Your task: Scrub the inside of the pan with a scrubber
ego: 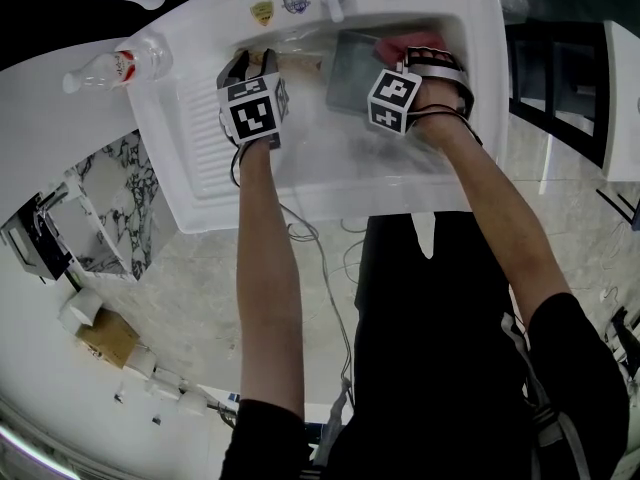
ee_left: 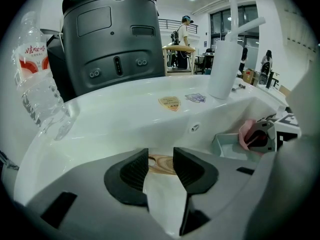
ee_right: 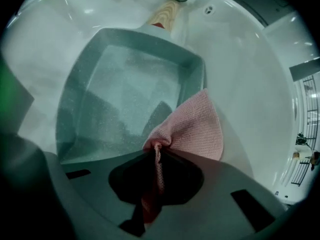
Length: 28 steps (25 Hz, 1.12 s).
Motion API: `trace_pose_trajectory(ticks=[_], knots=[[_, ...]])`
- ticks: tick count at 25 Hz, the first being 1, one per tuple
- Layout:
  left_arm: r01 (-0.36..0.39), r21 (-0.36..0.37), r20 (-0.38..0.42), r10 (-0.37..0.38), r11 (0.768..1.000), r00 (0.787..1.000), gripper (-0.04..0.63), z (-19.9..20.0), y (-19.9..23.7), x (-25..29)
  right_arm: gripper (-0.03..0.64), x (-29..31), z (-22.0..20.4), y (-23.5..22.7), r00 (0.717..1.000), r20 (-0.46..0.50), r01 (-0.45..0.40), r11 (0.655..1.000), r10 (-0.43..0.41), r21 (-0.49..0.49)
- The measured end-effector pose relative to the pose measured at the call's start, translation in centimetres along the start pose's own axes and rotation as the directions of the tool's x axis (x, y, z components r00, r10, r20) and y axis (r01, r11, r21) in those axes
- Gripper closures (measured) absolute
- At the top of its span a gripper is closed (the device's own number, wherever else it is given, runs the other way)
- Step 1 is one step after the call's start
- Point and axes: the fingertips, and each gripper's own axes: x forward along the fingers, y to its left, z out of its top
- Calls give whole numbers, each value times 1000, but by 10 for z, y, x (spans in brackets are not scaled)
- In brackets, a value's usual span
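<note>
Pan [ee_right: 125, 94]: square, grey-green and speckled. It lies in the basin of the sink [ego: 200, 118] with its inside up. Its wooden handle [ee_right: 164, 14] points toward the tap side.
Scrubber [ee_right: 192, 126]: pink knitted cloth, bunched at one end. Its free lobe rests over the pan's near right wall.
Left gripper [ee_left: 161, 159]: jaws set narrowly apart with the handle end between their tips. It appears to pinch the handle and steady the pan.
Right gripper [ee_right: 156, 156]: jaws closed tight on the gathered end of the scrubber, over the pan's near edge.
Pan handling: rigid, probably moderately heavy. The coated floor is likely slick when wet, and the pan may slide on the smooth basin under scrubbing force.
Pan hold point: the handle, gripped across its flat sides. A grip nearer the pan body would resist twisting better than one at the end.
Scrubber handling: soft and limp, so it folds under load. Pressure must come through the jaw tips, and the short pinch point may let cloth slip out.
Stage: judged at the start of a stroke, with the cloth at the wall and not yet on the floor.
Nearby: bottle [ego: 115, 68] beside the drainboard, apart from the work.
</note>
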Motion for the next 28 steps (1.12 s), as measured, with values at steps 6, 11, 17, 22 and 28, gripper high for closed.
trace_pose_trajectory(ticks=[6,11,17,22,28], knots=[[-1,4,7,1,1000,1000,420,1,0,-1,580,-10,31,-15,975,153,153,986,-163,71],[-1,2,4,1,1000,1000,420,0,0,-1,589,-18,70,-27,927,296,196,970,-232,145],[-5,-2,3,5,1000,1000,420,0,0,-1,591,-30,111,-37,862,453,134,963,-229,233],[-8,-4,1,8,1000,1000,420,1,1,0,591,-35,123,-31,836,500,193,974,-228,121],[-4,-4,-9,4,1000,1000,420,0,0,-1,591,-30,87,-2,894,423,149,989,-145,24]])
